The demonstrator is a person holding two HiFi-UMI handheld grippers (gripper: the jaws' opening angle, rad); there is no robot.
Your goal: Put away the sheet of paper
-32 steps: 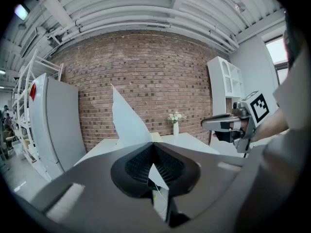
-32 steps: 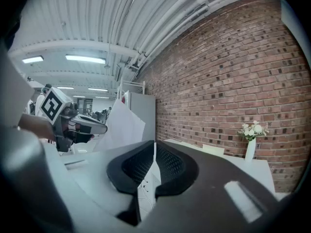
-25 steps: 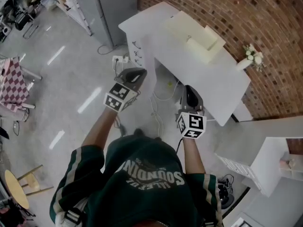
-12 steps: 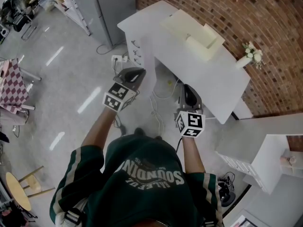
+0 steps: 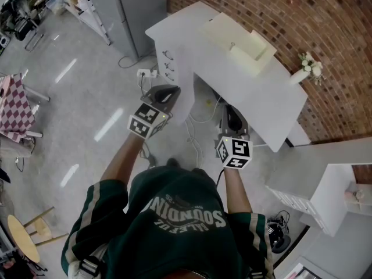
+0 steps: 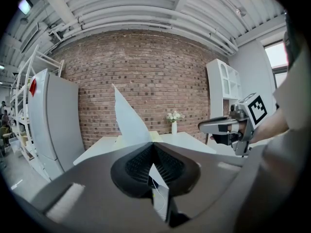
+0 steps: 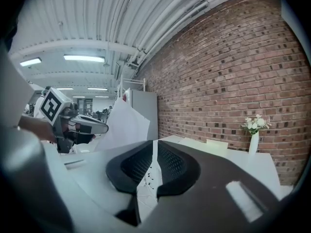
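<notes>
A white sheet of paper (image 6: 128, 122) stands up out of my left gripper (image 6: 153, 144), whose jaws are shut on its lower edge. In the head view the left gripper (image 5: 168, 90) holds the sheet (image 5: 183, 100) above the floor, just in front of the white desk (image 5: 261, 97). My right gripper (image 5: 231, 112) hovers to the right at the desk's near edge. Its jaws (image 7: 155, 142) are closed with nothing between them. From the right gripper view the sheet (image 7: 124, 125) rises beside the left gripper (image 7: 99, 125).
On the desk lie a cream box or folder (image 5: 235, 39) and a vase of white flowers (image 5: 305, 71). Drawers (image 5: 168, 63) fill the desk's left end. A power strip with cables (image 5: 145, 72) lies on the floor. A white cabinet (image 5: 331, 202) stands at the right.
</notes>
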